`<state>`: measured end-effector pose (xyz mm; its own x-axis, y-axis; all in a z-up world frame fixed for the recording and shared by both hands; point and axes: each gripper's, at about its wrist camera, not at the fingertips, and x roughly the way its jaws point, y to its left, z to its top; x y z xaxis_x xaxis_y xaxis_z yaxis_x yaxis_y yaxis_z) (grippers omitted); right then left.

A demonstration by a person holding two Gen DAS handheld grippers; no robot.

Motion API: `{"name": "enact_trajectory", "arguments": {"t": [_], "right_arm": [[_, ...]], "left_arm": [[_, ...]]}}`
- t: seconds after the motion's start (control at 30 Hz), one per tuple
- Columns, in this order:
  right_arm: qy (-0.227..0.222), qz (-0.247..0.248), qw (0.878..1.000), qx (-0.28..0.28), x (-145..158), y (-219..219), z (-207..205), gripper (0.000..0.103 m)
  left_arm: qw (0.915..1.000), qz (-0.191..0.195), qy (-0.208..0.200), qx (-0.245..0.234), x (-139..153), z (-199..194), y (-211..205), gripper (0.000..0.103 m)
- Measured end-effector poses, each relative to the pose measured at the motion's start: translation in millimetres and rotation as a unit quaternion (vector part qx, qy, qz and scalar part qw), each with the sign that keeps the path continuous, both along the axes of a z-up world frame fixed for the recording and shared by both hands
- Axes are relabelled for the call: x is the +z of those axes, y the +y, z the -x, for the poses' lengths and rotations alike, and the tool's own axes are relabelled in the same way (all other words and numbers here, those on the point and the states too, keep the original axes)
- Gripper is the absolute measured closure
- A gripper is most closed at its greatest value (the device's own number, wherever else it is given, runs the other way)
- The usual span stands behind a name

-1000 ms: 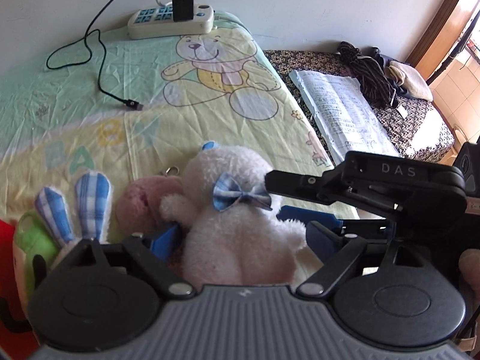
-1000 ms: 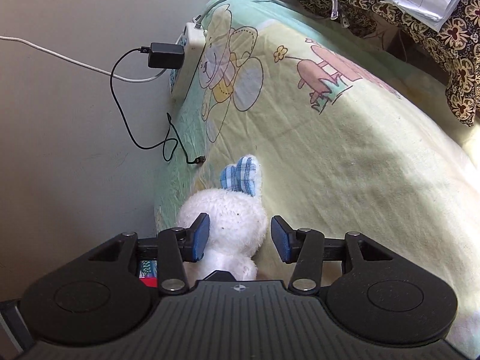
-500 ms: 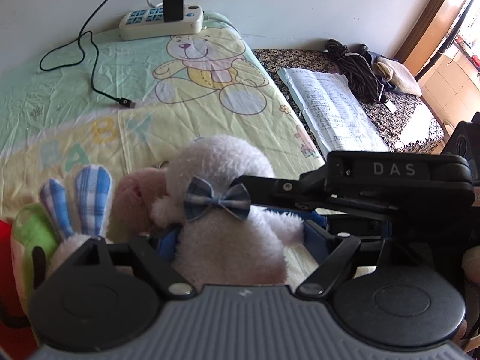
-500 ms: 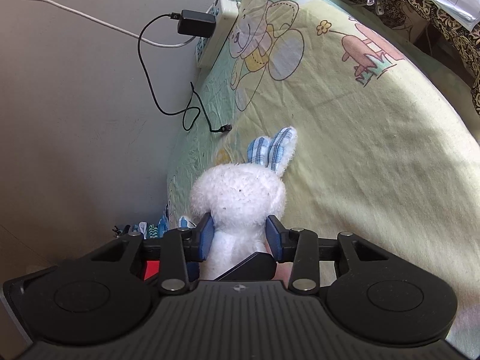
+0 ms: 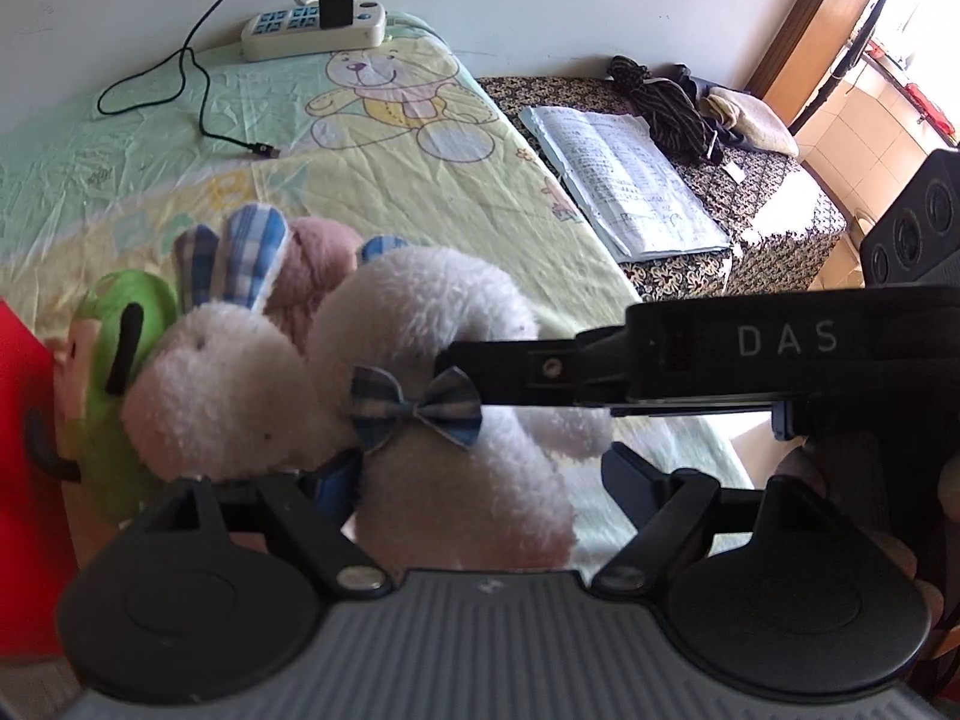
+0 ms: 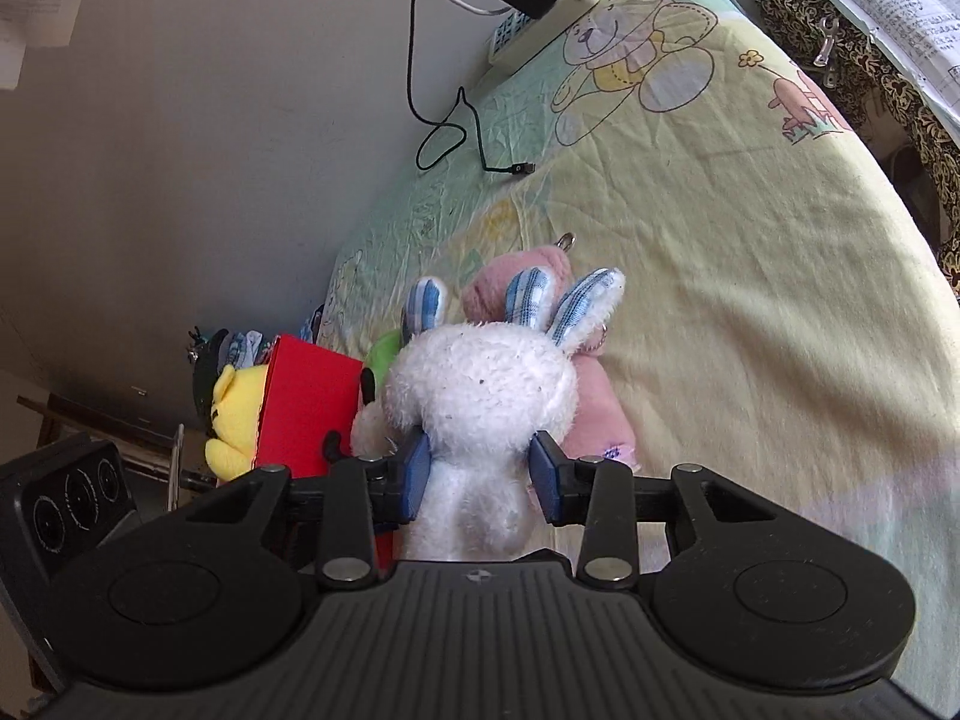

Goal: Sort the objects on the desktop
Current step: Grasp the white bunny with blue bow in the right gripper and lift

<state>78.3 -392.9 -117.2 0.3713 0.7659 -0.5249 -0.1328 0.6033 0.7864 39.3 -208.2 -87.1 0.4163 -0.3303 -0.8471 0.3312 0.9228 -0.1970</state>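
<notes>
Bed w/ a teddy-print sheet (image 5: 390,162) against a pale wall, power strip (image 5: 312,33) at the far edge. Left wrist view: white bunny (image 5: 444,420) sits between the left gripper (image 5: 480,480) fingers, which stand wide, not pinching. Pink toy (image 5: 318,258) and green toy (image 5: 114,330) behind it. Right wrist view: right gripper (image 6: 483,474) fingers clamp the bunny's body, above the sheet; red box (image 6: 300,408) & yellow toy (image 6: 234,414) at left.
</notes>
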Motion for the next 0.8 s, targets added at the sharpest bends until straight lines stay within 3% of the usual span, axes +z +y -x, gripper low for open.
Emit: {"name": "enact_trajectory", "arguments": {"t": [0.33,0.8], "right_arm": [[-0.019,0.025,0.997,0.069,12,35,36,0.065],[-0.015,0.029,0.980,0.198,26,138,76,0.066]], "left_arm": [[0.9995,-0.020,-0.009,-0.024,5,54,31,0.020],[0.9995,-0.015,0.001,0.026,15,110,135,0.020]]}}
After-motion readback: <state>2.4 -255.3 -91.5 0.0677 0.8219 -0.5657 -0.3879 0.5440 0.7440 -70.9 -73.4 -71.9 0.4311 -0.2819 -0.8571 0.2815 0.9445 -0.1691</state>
